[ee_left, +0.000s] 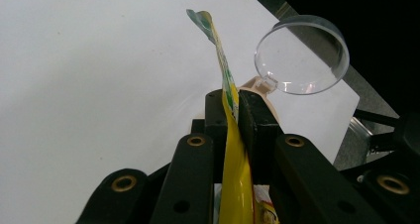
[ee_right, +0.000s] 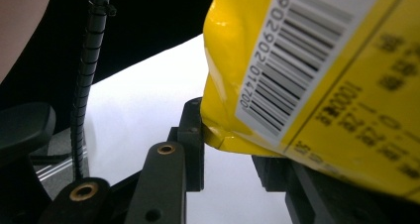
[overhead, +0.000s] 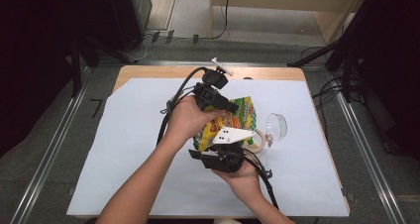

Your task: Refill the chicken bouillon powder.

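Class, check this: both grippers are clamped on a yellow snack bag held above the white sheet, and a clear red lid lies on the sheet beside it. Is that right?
Not quite. The lid is clear and colourless, not red, as the left gripper view shows. The rest stands: the left gripper and the right gripper both clamp the yellow snack bag above the white sheet.

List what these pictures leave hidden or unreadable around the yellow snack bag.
- Bag front, high view: print too small, partly covered by both hands and the grey plate.
- Bag, right hand-held gripper view: cut off by the top and right edges; small text blurred.
- Bag, left hand-held gripper view: seen edge-on, faces hidden.
- Tan object beside the clear dome: mostly behind the bag.
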`<state>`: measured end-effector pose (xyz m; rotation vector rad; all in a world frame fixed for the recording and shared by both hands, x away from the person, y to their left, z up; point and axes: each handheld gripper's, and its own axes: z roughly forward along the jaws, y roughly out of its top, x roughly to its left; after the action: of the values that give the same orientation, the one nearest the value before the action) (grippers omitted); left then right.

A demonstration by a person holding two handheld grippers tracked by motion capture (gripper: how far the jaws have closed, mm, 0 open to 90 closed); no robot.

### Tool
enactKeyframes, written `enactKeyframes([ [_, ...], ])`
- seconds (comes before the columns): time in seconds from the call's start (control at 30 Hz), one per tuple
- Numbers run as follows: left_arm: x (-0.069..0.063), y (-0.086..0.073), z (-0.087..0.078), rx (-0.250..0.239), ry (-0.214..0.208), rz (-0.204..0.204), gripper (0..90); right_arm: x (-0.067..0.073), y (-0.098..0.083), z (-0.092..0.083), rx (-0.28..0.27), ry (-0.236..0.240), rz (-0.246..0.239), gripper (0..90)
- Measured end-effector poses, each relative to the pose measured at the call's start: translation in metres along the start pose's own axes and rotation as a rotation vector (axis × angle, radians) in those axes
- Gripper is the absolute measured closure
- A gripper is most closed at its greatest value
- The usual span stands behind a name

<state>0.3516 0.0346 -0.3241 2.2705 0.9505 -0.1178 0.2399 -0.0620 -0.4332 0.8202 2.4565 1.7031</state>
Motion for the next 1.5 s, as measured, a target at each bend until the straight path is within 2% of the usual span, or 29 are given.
enactKeyframes([
  [0.13, 0.002, -0.001, 0.002, 0.008, 0.003, -0.003, 83.5, 0.0, -0.001, 0.002, 0.004, 0.015, 0.009, 65.3],
  [0.27, 0.002, -0.002, 0.002, 0.006, -0.002, -0.005, 83.3, 0.0, -0.004, 0.002, -0.001, 0.001, 0.005, 70.4],
  [0.47, -0.002, -0.002, 0.001, -0.001, 0.002, 0.006, 83.3, 0.0, -0.003, 0.002, -0.001, -0.007, 0.001, 70.7],
  [0.73, -0.008, -0.003, -0.002, -0.007, 0.031, 0.029, 83.3, 0.001, -0.004, 0.002, -0.006, 0.001, 0.004, 71.3],
  [1.03, -0.01, -0.002, -0.002, -0.004, 0.035, 0.03, 83.3, 0.001, -0.001, 0.002, -0.005, 0.002, 0.006, 71.0],
  [1.5, -0.022, 0.0, -0.006, 0.0, 0.0, 0.051, 83.3, -0.003, -0.003, 0.002, -0.013, 0.0, 0.017, 71.4],
])
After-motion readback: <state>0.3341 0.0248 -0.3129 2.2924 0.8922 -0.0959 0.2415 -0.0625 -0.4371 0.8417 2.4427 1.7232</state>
